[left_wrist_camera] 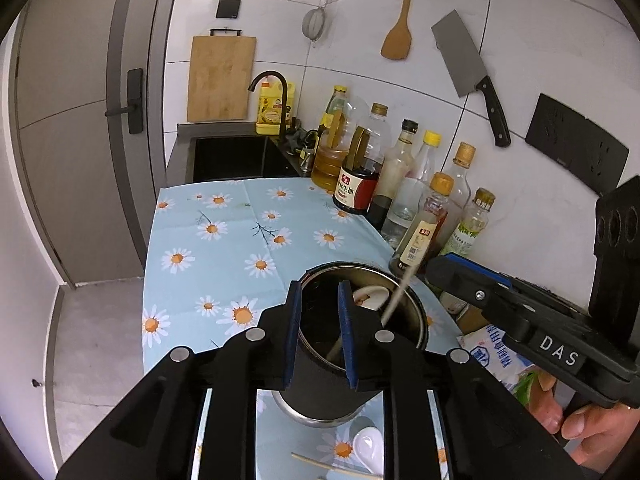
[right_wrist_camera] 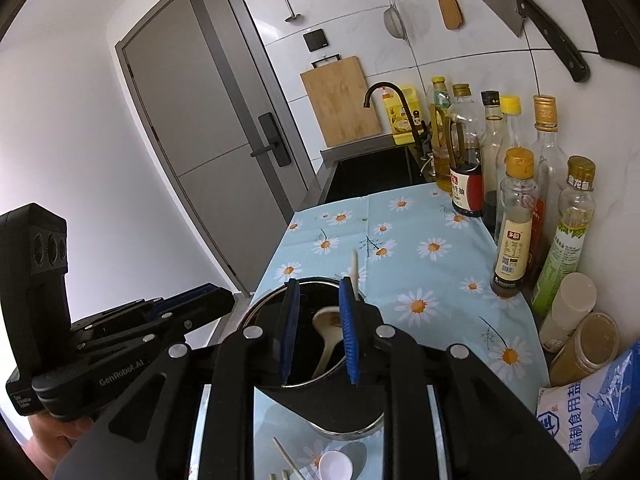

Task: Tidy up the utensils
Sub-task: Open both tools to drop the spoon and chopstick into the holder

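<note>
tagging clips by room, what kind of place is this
A home kitchen, most likely: a sink with a dark faucet, a cleaver and wooden spatula hanging on the tiled wall, and a row of oil and sauce bottles on the counter.

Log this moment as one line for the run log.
step: loading utensils | holder: upright on daisy cloth, holds spoon, chopstick | left gripper: open | right gripper: open | remaining: white spoon, chopsticks
</note>
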Tool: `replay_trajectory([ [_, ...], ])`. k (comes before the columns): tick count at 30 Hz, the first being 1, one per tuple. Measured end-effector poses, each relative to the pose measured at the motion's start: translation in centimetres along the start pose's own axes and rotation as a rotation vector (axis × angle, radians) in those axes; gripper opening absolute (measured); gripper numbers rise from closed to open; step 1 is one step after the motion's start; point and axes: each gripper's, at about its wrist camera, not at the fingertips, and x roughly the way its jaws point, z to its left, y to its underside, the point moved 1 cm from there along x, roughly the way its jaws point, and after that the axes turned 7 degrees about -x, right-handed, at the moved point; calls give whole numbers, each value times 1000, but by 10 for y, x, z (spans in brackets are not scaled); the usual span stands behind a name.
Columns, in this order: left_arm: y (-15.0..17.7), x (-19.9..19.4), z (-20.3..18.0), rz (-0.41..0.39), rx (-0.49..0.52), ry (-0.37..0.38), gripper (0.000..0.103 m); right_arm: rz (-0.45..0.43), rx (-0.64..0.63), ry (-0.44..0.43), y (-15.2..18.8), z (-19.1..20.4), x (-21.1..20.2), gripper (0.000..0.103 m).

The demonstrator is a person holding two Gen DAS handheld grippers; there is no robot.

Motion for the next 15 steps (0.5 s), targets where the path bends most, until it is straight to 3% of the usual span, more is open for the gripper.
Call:
replay_trajectory([
  [15,15,-46,4,-19,-52,29,18,-11,-38,-26,0,15,-43,26],
])
